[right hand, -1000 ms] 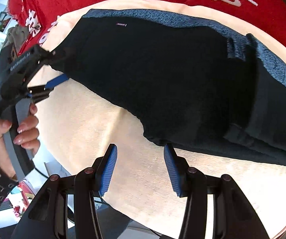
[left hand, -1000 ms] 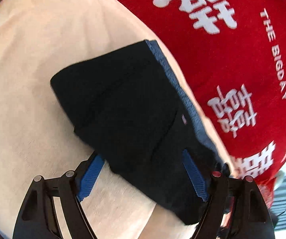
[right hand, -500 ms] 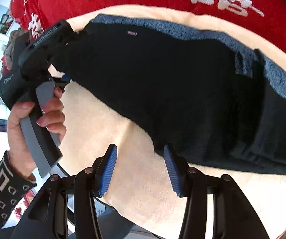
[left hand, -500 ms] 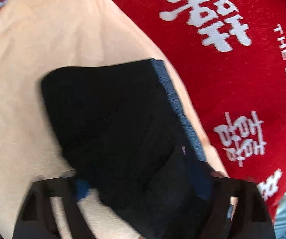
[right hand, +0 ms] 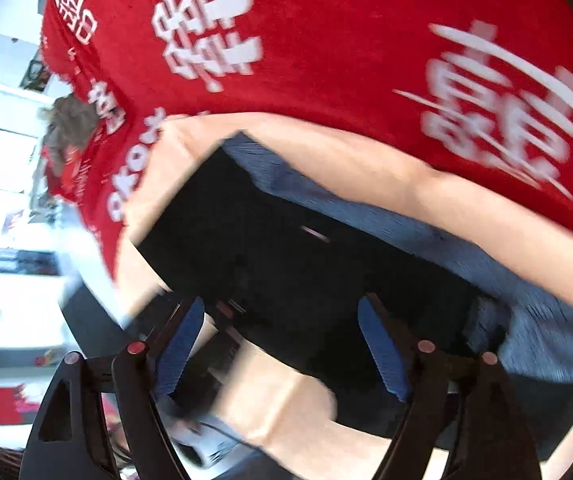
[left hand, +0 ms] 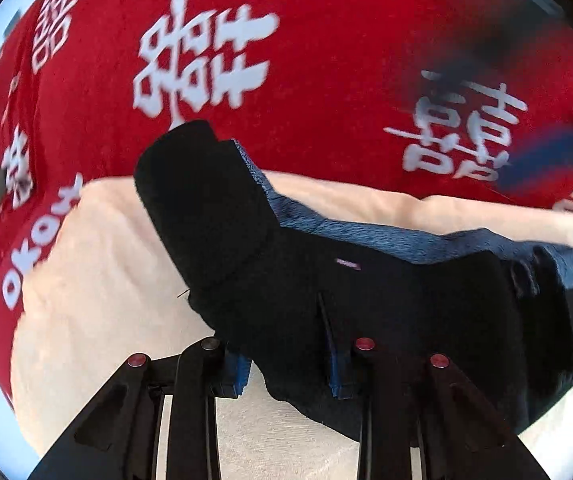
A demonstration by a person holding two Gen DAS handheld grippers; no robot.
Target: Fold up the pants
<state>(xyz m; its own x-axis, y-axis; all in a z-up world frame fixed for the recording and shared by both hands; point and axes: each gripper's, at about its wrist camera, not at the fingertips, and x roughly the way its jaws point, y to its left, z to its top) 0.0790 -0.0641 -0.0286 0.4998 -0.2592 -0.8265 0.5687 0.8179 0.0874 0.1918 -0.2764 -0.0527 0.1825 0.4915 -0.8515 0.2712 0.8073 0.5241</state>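
- The black pants lie on a cream towel over a red printed cloth, along the towel's far edge; a blue-grey band trims that side
- The left tongs pinch the near hem, one end of the pants lifted and curling over; a fold looks under way
- The right tongs are spread, gripping nothing, just above the pants
- Next, probably: carry the lifted end across and line up the edges before letting go

Bright daylight, motion blur, fisheye-warped edges
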